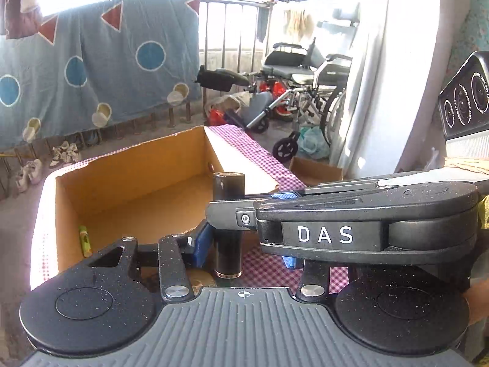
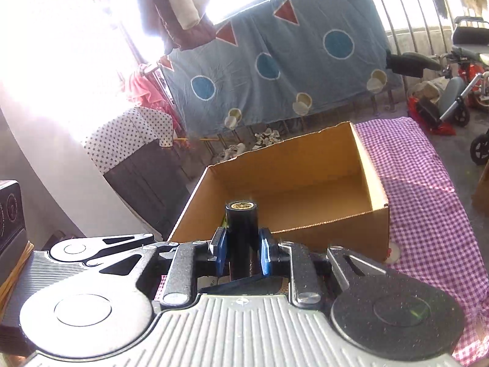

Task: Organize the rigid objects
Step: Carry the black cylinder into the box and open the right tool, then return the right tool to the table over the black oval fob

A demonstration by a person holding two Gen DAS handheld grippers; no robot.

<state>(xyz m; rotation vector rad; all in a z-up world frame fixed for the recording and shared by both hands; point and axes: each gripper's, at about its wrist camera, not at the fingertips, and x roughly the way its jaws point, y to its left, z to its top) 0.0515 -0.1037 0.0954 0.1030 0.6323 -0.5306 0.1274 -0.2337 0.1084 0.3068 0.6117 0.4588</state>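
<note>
A black cylinder with a metal-rimmed end stands upright, raised above the checkered cloth just in front of an open cardboard box. My right gripper reaches in from the right, rolled on its side, and crosses the cylinder's middle. In the right wrist view this gripper is shut on the cylinder, one blue pad on each side. My left gripper is open around the cylinder's lower part. Its left pad is close to the cylinder; a gap of cloth shows before the right pad.
The box lies on a purple checkered cloth and holds a small yellow-green tube. Behind it, a blue blanket hangs on a railing above several shoes. A wheelchair stands at the right, and a small box on the floor.
</note>
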